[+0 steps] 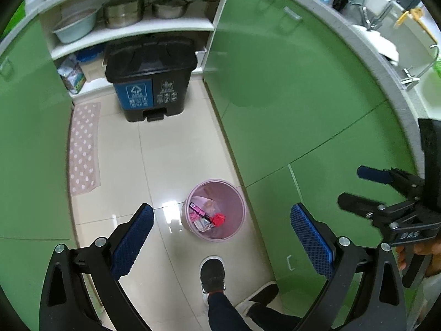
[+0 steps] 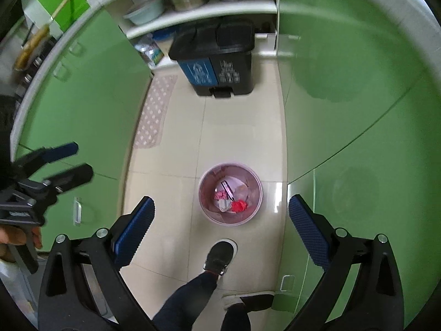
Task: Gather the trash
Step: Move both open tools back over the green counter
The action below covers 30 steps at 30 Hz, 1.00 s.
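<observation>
A small pink wastebasket (image 1: 234,193) (image 2: 255,198) stands on the tiled floor, well below both grippers. Inside lie a red crumpled scrap (image 1: 219,218) (image 2: 238,206), pink wrappers and bits of paper. My left gripper (image 1: 222,237) is open above it with nothing between its blue pads. My right gripper (image 2: 222,227) is open too, wide and bare. In the left wrist view the right gripper (image 1: 355,184) shows at the right edge. The left gripper (image 2: 74,160) appears at the left edge of the right wrist view.
A black two-lid pedal bin (image 1: 150,78) (image 2: 217,58) stands at the far end under shelves with pots (image 1: 124,9). Green cabinet doors (image 1: 289,82) line both sides of the narrow aisle. A dotted mat (image 1: 84,149) lies left. The person's shoes (image 1: 212,274) stand near the basket.
</observation>
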Each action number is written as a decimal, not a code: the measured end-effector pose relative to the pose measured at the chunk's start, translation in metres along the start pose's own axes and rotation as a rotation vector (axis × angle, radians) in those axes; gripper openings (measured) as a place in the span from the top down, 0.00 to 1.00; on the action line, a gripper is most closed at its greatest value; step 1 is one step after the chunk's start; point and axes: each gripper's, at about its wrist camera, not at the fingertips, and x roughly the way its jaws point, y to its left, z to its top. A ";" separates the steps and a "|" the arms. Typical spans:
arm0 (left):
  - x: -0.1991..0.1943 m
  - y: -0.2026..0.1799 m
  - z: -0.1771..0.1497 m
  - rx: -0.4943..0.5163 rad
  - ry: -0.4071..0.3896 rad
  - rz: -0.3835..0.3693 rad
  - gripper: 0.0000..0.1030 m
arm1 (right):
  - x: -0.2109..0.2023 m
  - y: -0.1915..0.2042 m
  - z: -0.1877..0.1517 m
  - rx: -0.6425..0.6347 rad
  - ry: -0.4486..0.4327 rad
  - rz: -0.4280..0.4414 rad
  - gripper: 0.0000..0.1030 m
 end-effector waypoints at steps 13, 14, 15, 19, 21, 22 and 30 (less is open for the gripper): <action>-0.137 -0.111 0.040 0.149 -0.127 -0.038 0.07 | -0.211 -0.026 -0.012 0.071 -0.228 -0.066 0.03; -0.143 -0.119 0.043 0.164 -0.135 -0.048 0.07 | -0.227 -0.035 -0.018 0.091 -0.248 -0.085 0.03; -0.147 -0.129 0.045 0.182 -0.145 -0.060 0.07 | -0.237 -0.041 -0.024 0.106 -0.260 -0.098 0.03; -0.156 -0.173 0.050 0.275 -0.157 -0.114 0.07 | -0.274 -0.070 -0.051 0.191 -0.311 -0.158 0.03; -0.155 -0.200 0.052 0.332 -0.152 -0.145 0.07 | -0.291 -0.089 -0.068 0.245 -0.334 -0.188 0.03; -0.153 -0.210 0.051 0.355 -0.148 -0.157 0.07 | -0.299 -0.097 -0.078 0.275 -0.344 -0.205 0.03; -0.138 -0.308 0.051 0.557 -0.121 -0.265 0.07 | -0.333 -0.158 -0.142 0.466 -0.375 -0.315 0.03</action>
